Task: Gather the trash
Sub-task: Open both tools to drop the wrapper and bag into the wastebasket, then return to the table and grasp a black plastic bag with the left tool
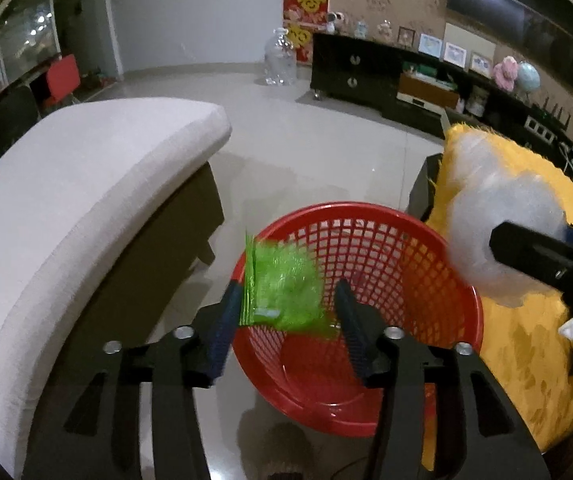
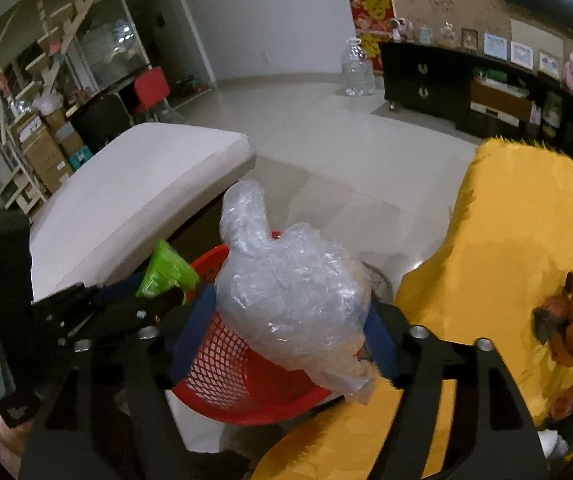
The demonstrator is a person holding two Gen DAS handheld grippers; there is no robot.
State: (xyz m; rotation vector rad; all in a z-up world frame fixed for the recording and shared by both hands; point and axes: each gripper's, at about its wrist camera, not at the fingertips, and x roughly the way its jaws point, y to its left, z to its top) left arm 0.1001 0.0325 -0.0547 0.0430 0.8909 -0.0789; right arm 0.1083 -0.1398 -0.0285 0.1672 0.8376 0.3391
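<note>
Two grippers hovered over one round red plastic mesh basket [image 1: 386,248]: the left gripper [image 1: 288,312], jaws apart, around one blurred green wrapper [image 1: 286,292]; the right gripper [image 2: 286,340], jaws apart, around one crumpled clear plastic bag [image 2: 290,300].

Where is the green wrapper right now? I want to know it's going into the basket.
In the left wrist view the green wrapper sits between the open left gripper's fingers, over the near-left rim of the red basket.
</note>
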